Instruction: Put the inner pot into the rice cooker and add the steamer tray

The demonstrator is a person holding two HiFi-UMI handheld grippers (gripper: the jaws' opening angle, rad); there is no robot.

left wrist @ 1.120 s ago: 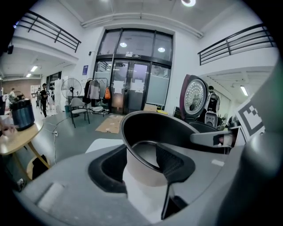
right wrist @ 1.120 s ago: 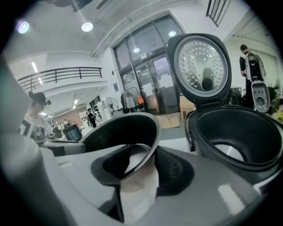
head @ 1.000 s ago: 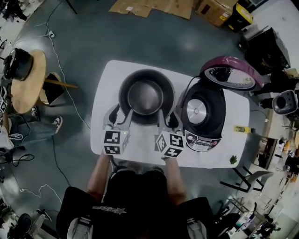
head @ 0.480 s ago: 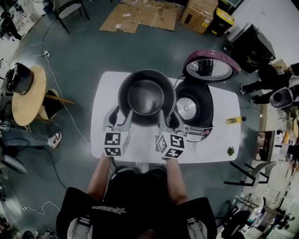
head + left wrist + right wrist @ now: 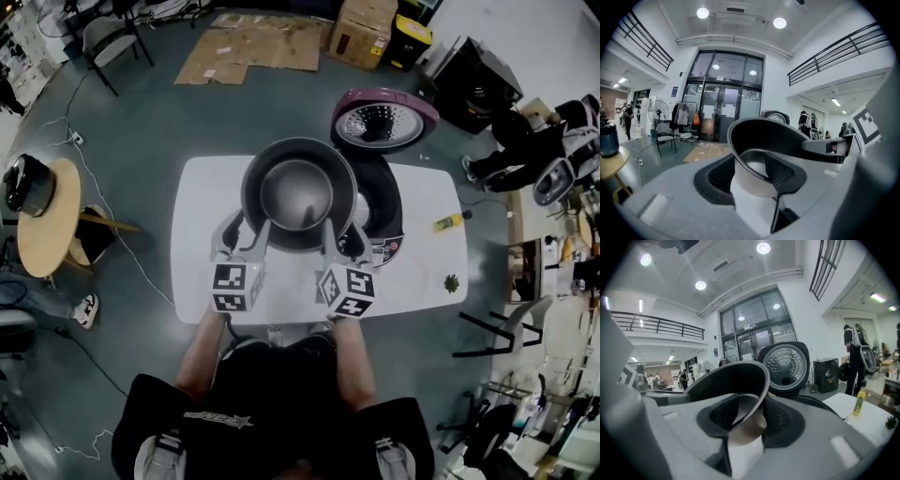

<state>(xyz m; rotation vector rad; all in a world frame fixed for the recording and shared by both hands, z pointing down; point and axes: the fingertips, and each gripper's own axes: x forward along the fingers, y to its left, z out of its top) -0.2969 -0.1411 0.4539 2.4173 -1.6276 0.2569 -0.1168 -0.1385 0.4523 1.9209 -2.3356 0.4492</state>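
Left gripper: jaws shut on the inner pot's lower left rim.
Right gripper: grips its lower right rim.
Inner pot: frame middle, above the tabletop, beside the open rice cooker.

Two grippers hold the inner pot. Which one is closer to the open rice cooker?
The right gripper, gripping the inner pot on the side beside the rice cooker; the left gripper holds the far side.
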